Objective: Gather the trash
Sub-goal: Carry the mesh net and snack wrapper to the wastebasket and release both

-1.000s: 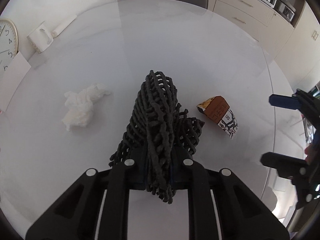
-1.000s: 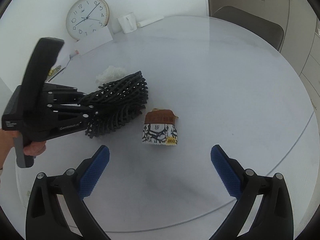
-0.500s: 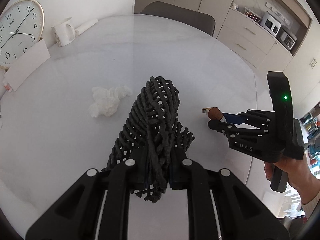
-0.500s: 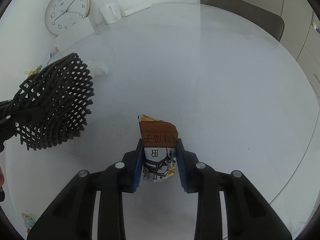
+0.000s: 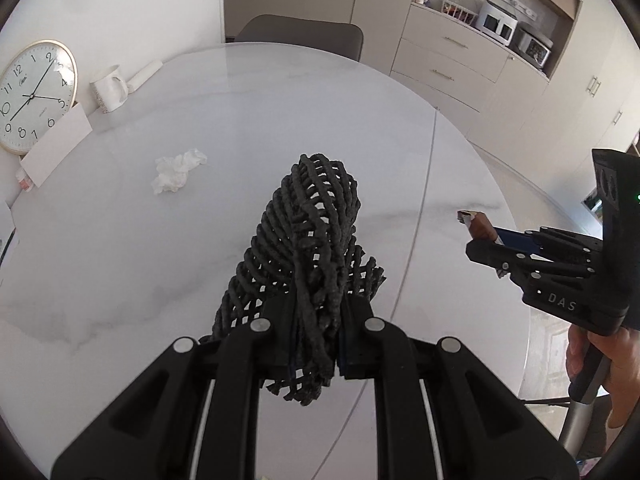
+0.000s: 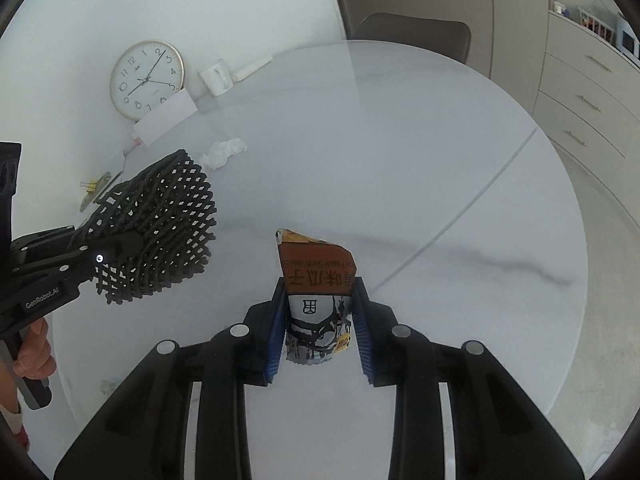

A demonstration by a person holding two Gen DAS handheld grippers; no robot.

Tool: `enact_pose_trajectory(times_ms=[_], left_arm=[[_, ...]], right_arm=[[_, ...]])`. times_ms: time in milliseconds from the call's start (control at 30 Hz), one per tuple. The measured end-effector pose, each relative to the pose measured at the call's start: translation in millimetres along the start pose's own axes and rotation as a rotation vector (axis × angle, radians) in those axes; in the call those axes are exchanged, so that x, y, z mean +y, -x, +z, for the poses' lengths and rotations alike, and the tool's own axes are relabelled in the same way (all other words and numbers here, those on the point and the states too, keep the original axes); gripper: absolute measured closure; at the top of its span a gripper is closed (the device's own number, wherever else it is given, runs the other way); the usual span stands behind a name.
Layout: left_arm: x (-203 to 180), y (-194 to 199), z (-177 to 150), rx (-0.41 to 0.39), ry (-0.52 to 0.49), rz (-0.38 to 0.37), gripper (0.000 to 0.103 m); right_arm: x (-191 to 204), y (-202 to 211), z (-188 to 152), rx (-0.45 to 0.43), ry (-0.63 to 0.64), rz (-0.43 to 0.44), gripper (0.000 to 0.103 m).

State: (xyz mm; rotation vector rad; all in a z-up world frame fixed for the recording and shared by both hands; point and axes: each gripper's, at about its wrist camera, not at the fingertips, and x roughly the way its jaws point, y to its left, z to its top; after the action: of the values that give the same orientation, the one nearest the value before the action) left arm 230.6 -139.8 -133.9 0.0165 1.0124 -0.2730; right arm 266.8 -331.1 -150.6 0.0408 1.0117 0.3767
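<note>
Fingers: the right gripper (image 6: 319, 326) has its blue pads (image 6: 275, 336) clamped on the brown-and-white snack wrapper (image 6: 316, 292); the left gripper (image 5: 317, 344) is pinched on the black woven mesh basket (image 5: 308, 248).
Writing: "GenRobot.AI" on the left gripper, "DAS" on the right; the wrapper shows Chinese characters.
Axis: the wrapper's long axis runs along the fingers, torn brown end pointing away, above the white marble round table (image 6: 420, 184).
Around: the basket hangs to the wrapper's left; beyond lie a crumpled white tissue (image 5: 176, 170), white mug (image 5: 108, 88) and gold-rimmed wall clock (image 5: 34, 96).

Left tool (image 5: 316, 344) clamped tight — right tool (image 6: 318, 328) clamped, both raised.
</note>
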Motion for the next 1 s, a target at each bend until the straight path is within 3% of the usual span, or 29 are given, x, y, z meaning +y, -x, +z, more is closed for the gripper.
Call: enact_pose_trajectory(times_ms=[267, 500, 733, 1000], left_arm=[[-62.7, 44.8, -42.9, 0.017, -0.047, -0.027, 0.09], [-122.4, 82.4, -105.2, 0.035, -0.032, -0.034, 0.09], [-179.8, 86.2, -172.1, 0.114, -0.009, -0.036, 0.09], [-228.6, 77.1, -230.4, 0.189, -0.04, -0.038, 0.09]], right_arm=[[-8.9, 81.4, -78.6, 0.02, -0.012, -0.067, 0.071], [-13.6, 127.6, -147.1, 0.068, 0.032, -0.017, 0.069], [-21.9, 155.6, -210.0, 0.112, 0.058, 0.062, 0.069], [-41.1, 178.2, -245.6, 0.132, 0.102, 0.073, 0.069]])
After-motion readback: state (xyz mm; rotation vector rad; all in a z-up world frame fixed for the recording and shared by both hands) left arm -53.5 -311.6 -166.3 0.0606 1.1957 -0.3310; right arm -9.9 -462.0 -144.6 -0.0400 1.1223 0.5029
